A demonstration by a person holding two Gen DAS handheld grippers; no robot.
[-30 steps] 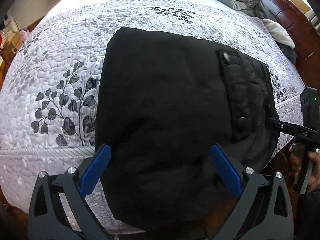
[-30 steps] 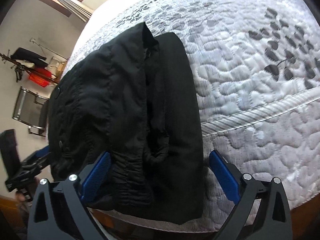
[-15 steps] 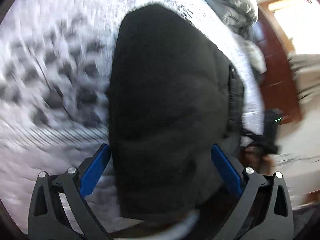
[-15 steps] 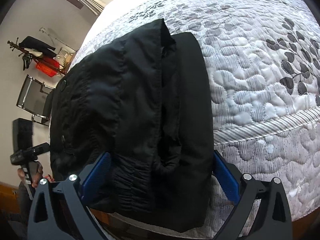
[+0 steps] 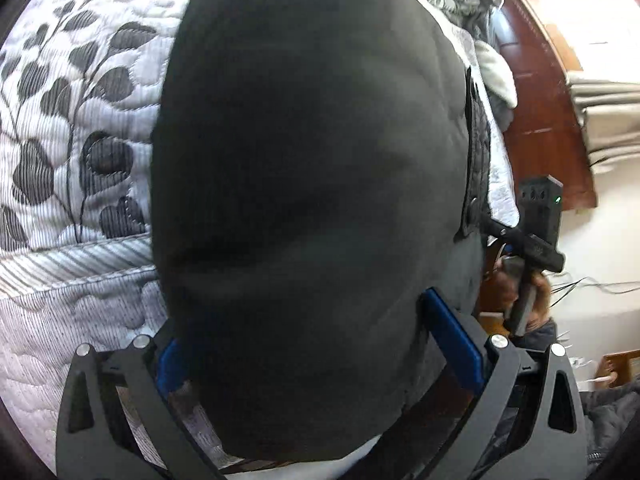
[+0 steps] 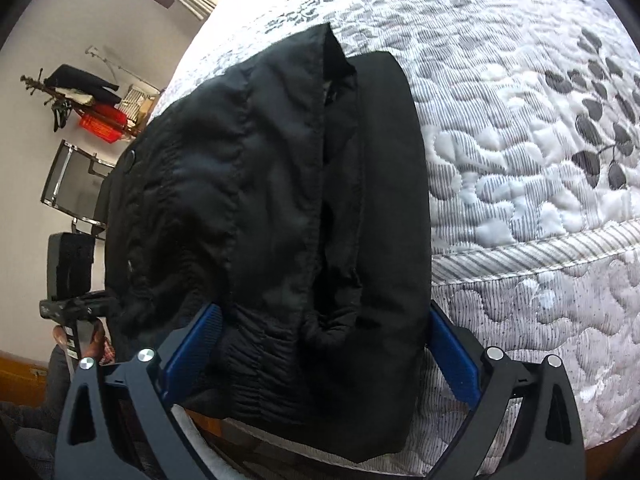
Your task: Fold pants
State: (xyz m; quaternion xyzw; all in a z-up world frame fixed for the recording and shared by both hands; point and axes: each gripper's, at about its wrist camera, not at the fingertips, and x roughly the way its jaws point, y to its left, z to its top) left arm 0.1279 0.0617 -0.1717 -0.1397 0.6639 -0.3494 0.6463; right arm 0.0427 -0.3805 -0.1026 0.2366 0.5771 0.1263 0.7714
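One pair of black pants (image 6: pixel 280 200), folded thick, rumpled, on quilted bedspread (image 6: pixel 520 140)

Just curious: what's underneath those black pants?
The pants lie on a quilted leaf-print bedspread, which shows around them. Their near end overhangs the bed's edge. Anything else beneath the folded cloth is covered.

Matt black cloth pants (image 5: pixel 312 184), quilted bedspread (image 6: pixel 520 168)
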